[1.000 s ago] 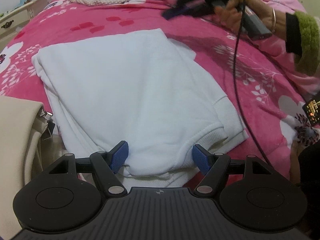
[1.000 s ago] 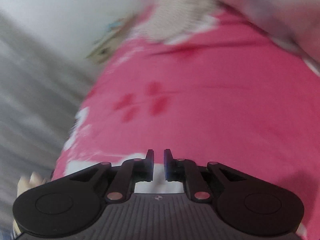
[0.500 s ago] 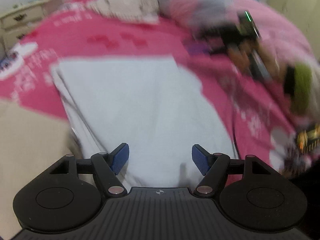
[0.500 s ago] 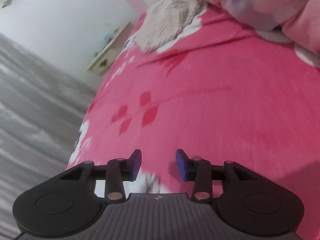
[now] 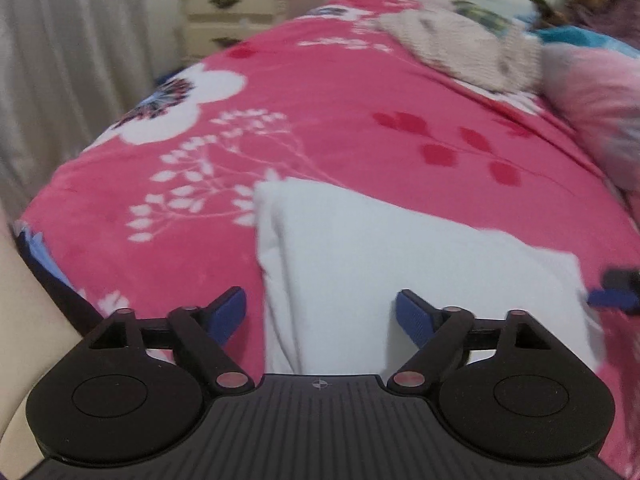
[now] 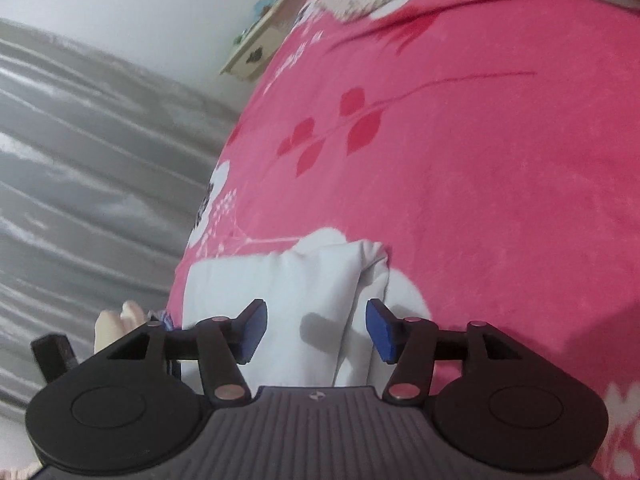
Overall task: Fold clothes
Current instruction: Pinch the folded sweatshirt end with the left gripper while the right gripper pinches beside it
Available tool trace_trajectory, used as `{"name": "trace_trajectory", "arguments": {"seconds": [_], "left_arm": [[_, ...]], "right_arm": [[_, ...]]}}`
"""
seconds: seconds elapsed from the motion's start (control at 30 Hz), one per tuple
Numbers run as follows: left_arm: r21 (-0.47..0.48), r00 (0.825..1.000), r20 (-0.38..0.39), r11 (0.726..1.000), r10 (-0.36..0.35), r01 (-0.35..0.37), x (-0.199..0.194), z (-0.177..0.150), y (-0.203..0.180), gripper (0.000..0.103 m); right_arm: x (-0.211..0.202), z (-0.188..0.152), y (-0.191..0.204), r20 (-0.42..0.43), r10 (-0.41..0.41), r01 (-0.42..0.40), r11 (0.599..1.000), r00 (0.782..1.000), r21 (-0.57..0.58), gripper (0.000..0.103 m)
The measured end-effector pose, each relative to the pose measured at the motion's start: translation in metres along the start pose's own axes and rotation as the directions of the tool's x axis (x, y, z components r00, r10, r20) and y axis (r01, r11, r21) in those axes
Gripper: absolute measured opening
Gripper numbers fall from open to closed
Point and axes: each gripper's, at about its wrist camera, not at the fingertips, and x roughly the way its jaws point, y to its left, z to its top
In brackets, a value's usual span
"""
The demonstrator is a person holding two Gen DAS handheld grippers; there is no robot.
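A folded white garment lies on the pink flowered bedspread. My left gripper is open, its blue pads standing either side of the garment's near left edge, low over it. In the right wrist view the same white garment shows with a folded corner pointing away. My right gripper is open and hovers just over that end, holding nothing. Its blue fingertip shows at the right edge of the left wrist view.
A beige knitted garment and pink pillows lie at the bed's head. A cream nightstand stands by the wall, grey curtain along the bed's left side. A beige cloth sits at the near left.
The left gripper swung left, now at the garment's left edge. The right gripper opened from nearly shut and came down over the garment's far end.
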Motion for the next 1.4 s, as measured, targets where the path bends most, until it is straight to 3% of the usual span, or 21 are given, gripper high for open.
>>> {"name": "trace_trajectory", "arguments": {"seconds": [0.17, 0.27, 0.43, 0.57, 0.73, 0.9, 1.1, 1.23, 1.3, 1.4], "left_arm": [[-0.16, 0.993, -0.101, 0.986, -0.057, 0.041, 0.03, 0.023, 0.016, 0.087], [-0.215, 0.989, -0.122, 0.975, -0.082, 0.054, 0.043, 0.033, 0.022, 0.091], [-0.178, 0.99, -0.113, 0.982, -0.079, 0.058, 0.05, 0.035, 0.017, 0.097], [-0.158, 0.991, -0.101, 0.985, -0.089, 0.073, 0.053, 0.035, 0.017, 0.098], [-0.069, 0.989, -0.108, 0.993, -0.102, 0.095, 0.046, 0.029, 0.013, 0.093], [-0.1, 0.991, -0.067, 0.989, -0.117, 0.11, 0.055, 0.033, 0.015, 0.092], [-0.124, 0.995, -0.009, 0.987, -0.103, 0.101, 0.069, 0.04, 0.01, 0.092], [-0.098, 0.993, 0.004, 0.988, -0.119, 0.119, 0.061, 0.037, 0.007, 0.075], [-0.102, 0.991, 0.003, 0.986, -0.133, 0.133, 0.06, 0.037, 0.01, 0.074], [-0.167, 0.99, 0.001, 0.976, -0.142, 0.14, 0.067, 0.038, 0.016, 0.074]], "right_arm": [[0.003, 0.012, -0.017, 0.033, 0.054, -0.057, 0.996, 0.998, 0.074, 0.061], [0.009, 0.022, -0.027, 0.048, 0.085, -0.09, 0.99, 0.995, 0.107, 0.061], [0.024, 0.035, -0.033, 0.06, 0.061, -0.066, 0.995, 0.996, 0.075, 0.061], [0.028, 0.036, -0.039, 0.065, 0.092, -0.096, 0.993, 0.994, 0.07, 0.061], [0.028, 0.02, -0.032, -0.044, 0.119, -0.12, 0.993, 0.992, -0.014, 0.061], [0.028, 0.014, -0.037, -0.105, 0.174, -0.173, 0.985, 0.979, 0.014, 0.062], [0.039, 0.026, -0.043, -0.091, 0.22, -0.218, 0.975, 0.971, 0.037, 0.058], [0.033, 0.019, -0.049, -0.122, 0.282, -0.28, 0.96, 0.952, 0.031, 0.057], [0.029, 0.015, -0.053, -0.139, 0.317, -0.314, 0.948, 0.938, 0.047, 0.052], [0.033, 0.016, -0.057, -0.123, 0.304, -0.297, 0.952, 0.945, 0.078, 0.045]]}}
